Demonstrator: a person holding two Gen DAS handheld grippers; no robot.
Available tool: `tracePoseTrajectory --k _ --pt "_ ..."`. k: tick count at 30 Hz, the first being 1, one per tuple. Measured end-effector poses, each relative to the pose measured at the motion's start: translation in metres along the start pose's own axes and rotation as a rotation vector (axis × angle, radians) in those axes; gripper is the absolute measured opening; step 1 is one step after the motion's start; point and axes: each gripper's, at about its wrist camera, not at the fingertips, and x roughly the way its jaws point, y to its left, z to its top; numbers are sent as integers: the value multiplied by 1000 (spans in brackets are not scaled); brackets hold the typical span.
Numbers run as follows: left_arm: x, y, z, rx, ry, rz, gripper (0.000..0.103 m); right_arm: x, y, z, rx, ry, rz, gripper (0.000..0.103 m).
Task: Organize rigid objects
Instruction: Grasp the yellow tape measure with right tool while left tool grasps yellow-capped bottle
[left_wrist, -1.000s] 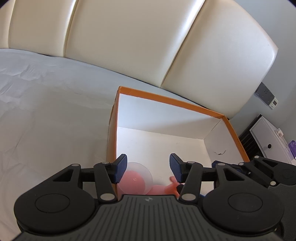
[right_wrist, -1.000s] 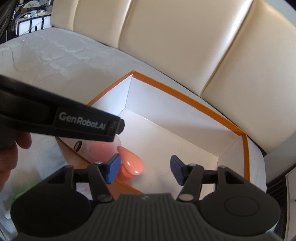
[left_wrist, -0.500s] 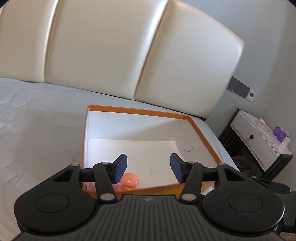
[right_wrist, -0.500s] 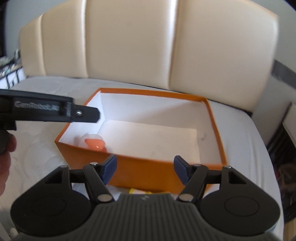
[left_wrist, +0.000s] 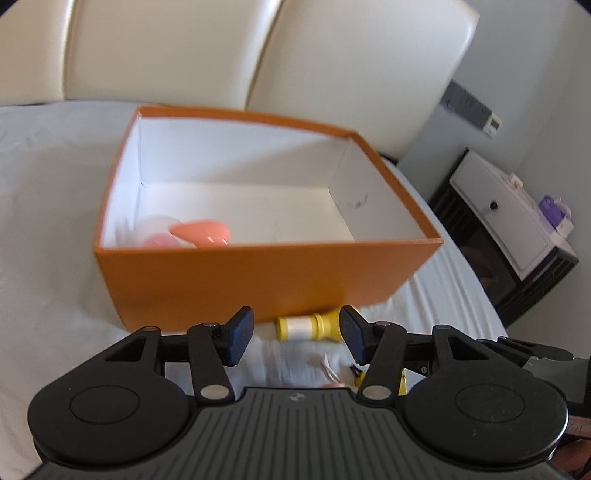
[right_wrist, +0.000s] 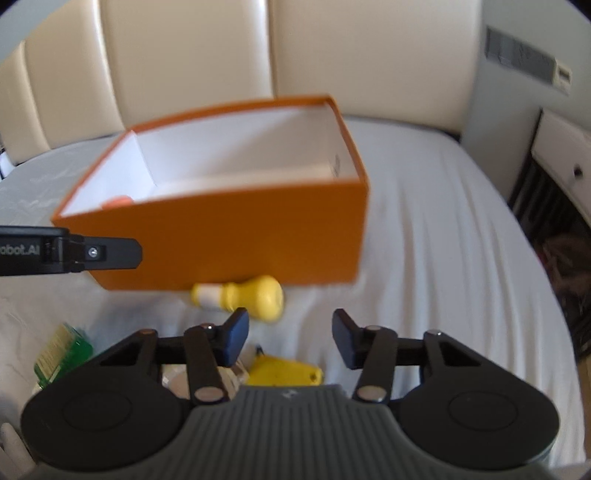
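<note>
Both tools have backed off the orange box (left_wrist: 258, 280); left tool (left_wrist: 296, 334) spread, right tool (right_wrist: 290, 334) closing, empty

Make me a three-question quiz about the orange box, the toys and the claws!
1. Where is the yellow bottle-shaped toy?
A. inside the box
B. on the bed, in front of the box
C. in a claw

2. What colour is the inside of the orange box?
A. white
B. blue
C. black

3. What is between the fingers of the left claw?
A. the yellow toy
B. the pink toy
C. nothing

Answers: 1 B, it lies on the white sheet before the box's front wall. 2 A, the inner walls are white. 3 C, its fingers stand apart with only the bed behind them.
</note>
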Motion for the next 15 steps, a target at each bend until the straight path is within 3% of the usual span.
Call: tracePoseTrajectory --k 12,14,15 --pt "35 -15 -22 119 172 7 63 30 -9 -13 56 188 58 47" --pt "37 -14 -23 112 184 11 63 36 -9 -14 62 227 64 50" --pt "38 -13 -23 106 189 13 63 40 -9 -15 67 253 71 57"
